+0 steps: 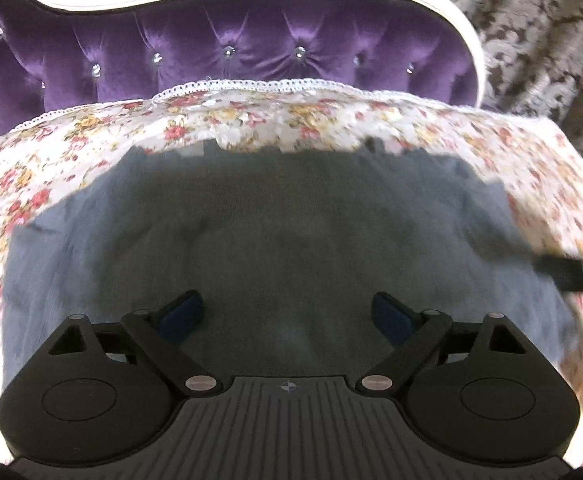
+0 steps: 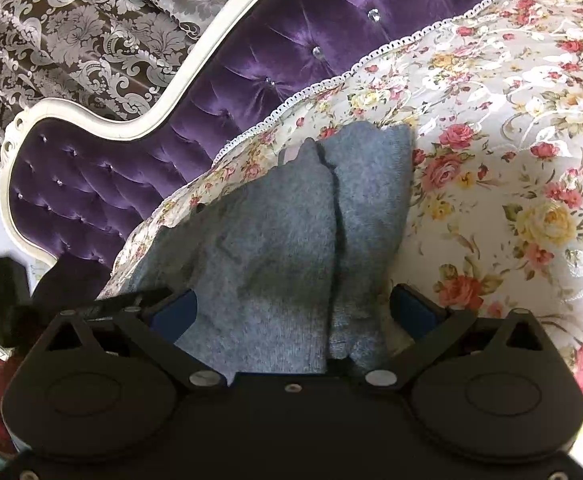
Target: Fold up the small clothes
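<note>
1. The left gripper (image 1: 287,312) hangs over the grey knit garment (image 1: 275,240), its blue-padded fingers (image 1: 183,312) spread wide apart with nothing pinched; the knit fills the whole gap between them and runs on ahead toward the headboard.
2. The right gripper (image 2: 291,312) also has its fingers (image 2: 415,312) spread, and the garment (image 2: 291,240) lies between them, reaching back under the gripper body. Whether the pads touch the cloth cannot be told in either view.
3. The garment lies on a floral bedspread (image 1: 331,120) with a white lace edge, near the tufted purple headboard (image 1: 171,56).
4. The left wrist view shows the garment as one broad, blurred grey sheet, with a dark bar (image 1: 571,268) crossing its right edge; what that bar is cannot be told.
5. The right wrist view shows more shape: a dark seam or fold line (image 2: 337,232) runs lengthwise down the knit, splitting a wide left part from a narrower right strip, and the far end stops short of the lace edge (image 2: 371,56).
6. Only the right wrist view shows the patterned curtain (image 2: 71,32) beyond the headboard (image 2: 251,80) and a dark object (image 2: 7,280) at far left.
7. The garment is blue-grey, fuzzy, lying mostly flat, with a few soft creases near the right gripper.
</note>
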A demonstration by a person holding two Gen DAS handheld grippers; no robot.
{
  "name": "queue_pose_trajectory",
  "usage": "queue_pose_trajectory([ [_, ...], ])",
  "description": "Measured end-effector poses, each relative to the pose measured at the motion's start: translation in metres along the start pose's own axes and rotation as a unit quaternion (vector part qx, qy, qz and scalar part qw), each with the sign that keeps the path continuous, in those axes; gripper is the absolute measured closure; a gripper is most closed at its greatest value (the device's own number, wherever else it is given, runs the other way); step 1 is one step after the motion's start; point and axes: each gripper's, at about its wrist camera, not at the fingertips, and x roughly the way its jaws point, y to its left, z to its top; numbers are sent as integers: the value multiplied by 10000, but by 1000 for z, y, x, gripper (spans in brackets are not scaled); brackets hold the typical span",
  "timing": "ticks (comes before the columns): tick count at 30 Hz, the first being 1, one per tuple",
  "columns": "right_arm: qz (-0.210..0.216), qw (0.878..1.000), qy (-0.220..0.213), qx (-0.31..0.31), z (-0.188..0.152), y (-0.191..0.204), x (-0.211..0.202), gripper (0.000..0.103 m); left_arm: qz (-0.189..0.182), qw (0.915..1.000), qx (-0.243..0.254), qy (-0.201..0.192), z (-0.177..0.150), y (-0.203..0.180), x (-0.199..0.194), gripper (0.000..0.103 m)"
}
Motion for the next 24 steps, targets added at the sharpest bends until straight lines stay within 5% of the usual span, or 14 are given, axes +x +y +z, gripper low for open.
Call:
queue_pose_trajectory([
  [4, 62, 9998, 138, 163, 7, -3, 1, 0, 113, 9998, 168, -53, -22, -4, -2, 11],
  [13, 19, 9991, 315, 281, 13, -1, 7, 0, 6, 9978, -394, -534, -53, 11, -51, 12],
  [15, -120, 9992, 363, 145, 13, 5, 8, 7, 28, 9973, -486, -547, -67, 17, -58, 12],
  [17, -222, 9985, 505, 60, 14, 10, 12, 46, -34, 9970, -599, -495, -80, 25, -62, 12],
  [18, -268, 9978, 594, 110, 13, 11, 16, 54, -43, 9968, -652, -463, -86, 28, -65, 12],
  [24, -648, 9966, 498, -34, 10, 26, 17, 65, 75, 9950, -887, -461, -118, 44, -84, 12],
])
